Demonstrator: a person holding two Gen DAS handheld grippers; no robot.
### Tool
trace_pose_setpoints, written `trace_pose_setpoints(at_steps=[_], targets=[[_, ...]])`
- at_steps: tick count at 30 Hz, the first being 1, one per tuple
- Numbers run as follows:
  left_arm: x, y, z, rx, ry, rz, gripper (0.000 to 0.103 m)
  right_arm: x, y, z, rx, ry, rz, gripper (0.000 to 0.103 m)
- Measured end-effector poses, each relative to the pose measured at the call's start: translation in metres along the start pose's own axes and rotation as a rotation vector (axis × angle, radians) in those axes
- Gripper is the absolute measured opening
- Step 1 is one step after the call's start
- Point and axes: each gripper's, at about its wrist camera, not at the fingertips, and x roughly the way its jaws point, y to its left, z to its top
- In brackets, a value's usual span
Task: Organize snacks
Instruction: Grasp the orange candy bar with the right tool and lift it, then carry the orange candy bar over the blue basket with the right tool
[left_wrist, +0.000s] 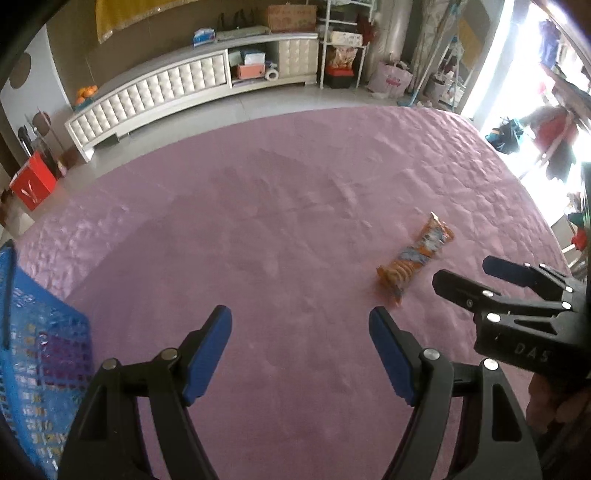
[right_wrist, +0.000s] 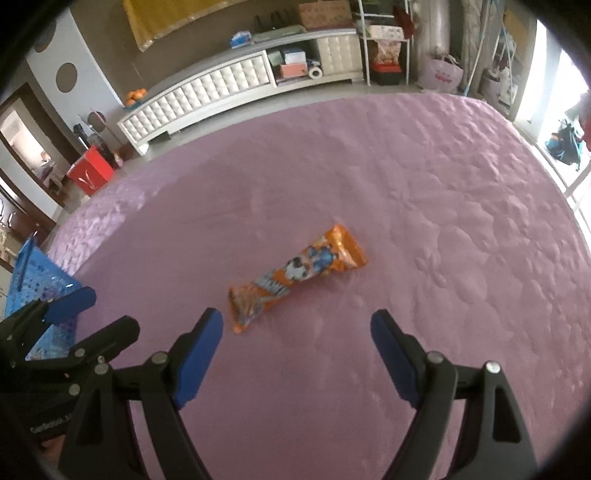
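An orange snack packet (right_wrist: 295, 277) lies flat on the pink quilted bedspread (right_wrist: 443, 184), slanting from lower left to upper right. My right gripper (right_wrist: 297, 321) hovers open just short of the packet's near end, nothing between its blue pads. In the left wrist view the same snack packet (left_wrist: 415, 254) lies ahead to the right, and my left gripper (left_wrist: 301, 317) is open over bare bedspread (left_wrist: 295, 184). The right gripper (left_wrist: 461, 271) shows at the right edge there. A blue mesh basket (left_wrist: 33, 350) stands at the bed's left edge, also the blue basket (right_wrist: 37, 277) in the right wrist view.
Beyond the bed runs a long white tufted cabinet (left_wrist: 177, 88) with boxes on and in it. A red box (left_wrist: 33, 181) sits on the floor to the left. Bags and a rack (left_wrist: 343, 48) crowd the far right by a bright window.
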Motion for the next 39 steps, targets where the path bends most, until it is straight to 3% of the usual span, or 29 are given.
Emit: trace_pose_setpoints(at_steps=[10,12,16,18,19,21,30,39], targets=[[0.030,0.013,0.027,-0.009,0.011,0.015,0.075,0.032,0.002,0.021,-0.021,0.017,-0.013,0.085],[0.032,0.017,0.028,-0.022,0.011,0.018,0.075,0.038,0.004,0.022,-0.046,0.029,-0.006,0.072],[0.035,0.021,0.028,-0.021,0.014,0.028,0.075,0.045,0.009,0.020,-0.091,0.055,0.004,0.056],[0.035,0.022,0.027,-0.020,0.018,0.024,0.075,0.043,0.013,0.018,-0.116,0.047,0.014,0.038],[0.034,0.022,0.026,-0.020,0.018,0.024,0.075,0.041,0.015,0.017,-0.128,0.043,0.016,0.036],[0.030,0.024,0.024,-0.021,0.016,0.025,0.075,0.036,0.017,0.015,-0.144,0.028,0.014,0.022],[-0.025,0.026,0.008,-0.048,-0.064,0.010,0.075,-0.018,0.027,0.015,-0.176,-0.072,0.056,0.020],[-0.112,0.027,-0.009,-0.039,-0.200,0.004,0.075,-0.090,0.072,0.007,-0.229,-0.179,0.079,0.020]])
